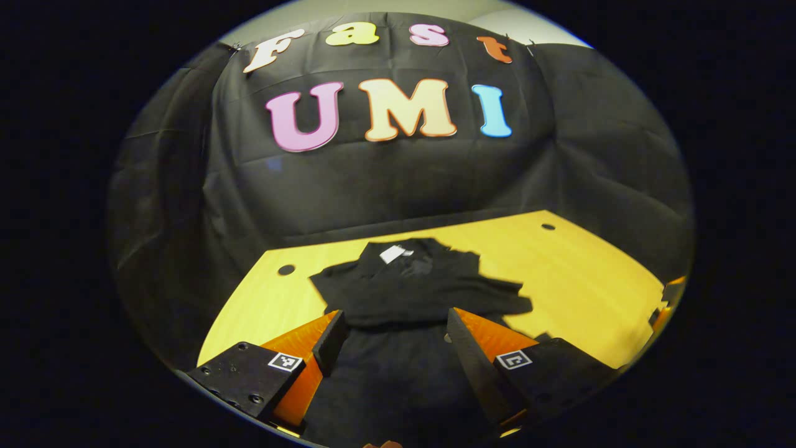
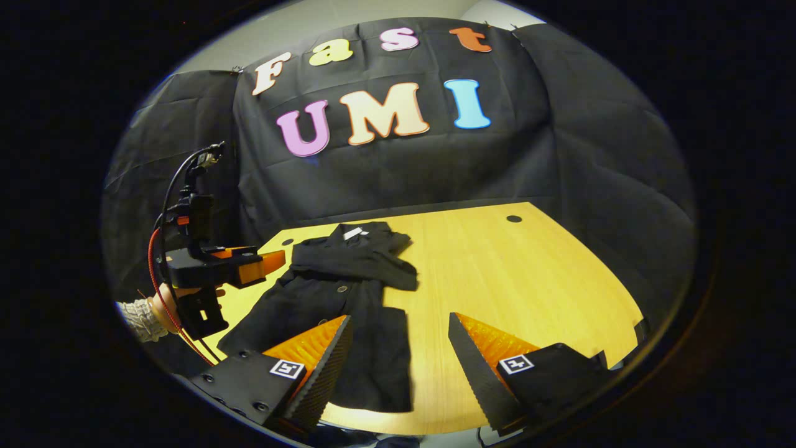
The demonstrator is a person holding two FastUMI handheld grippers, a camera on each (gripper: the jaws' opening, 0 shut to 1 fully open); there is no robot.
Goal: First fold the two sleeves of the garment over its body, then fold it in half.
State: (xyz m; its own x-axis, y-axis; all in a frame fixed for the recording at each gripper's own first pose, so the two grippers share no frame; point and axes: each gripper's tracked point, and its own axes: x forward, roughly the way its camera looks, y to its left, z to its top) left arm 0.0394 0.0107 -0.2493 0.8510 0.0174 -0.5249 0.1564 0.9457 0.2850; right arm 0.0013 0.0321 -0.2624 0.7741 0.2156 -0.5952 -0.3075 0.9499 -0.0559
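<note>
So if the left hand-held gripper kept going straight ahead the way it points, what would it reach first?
Probably the black garment: the open left hand-held gripper points along its body toward the sleeves folded across it. Depth is unclear, so it may pass above the cloth toward the booth wall.

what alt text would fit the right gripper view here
A black garment lies on a yellow wooden table with both sleeves folded across its body. The right gripper hovers open over its lower edge, while the left gripper, held by a hand, hangs beside the table.

Matt black cloth garment (image 1: 416,286), smooth pale wood table (image 1: 578,280)
</note>
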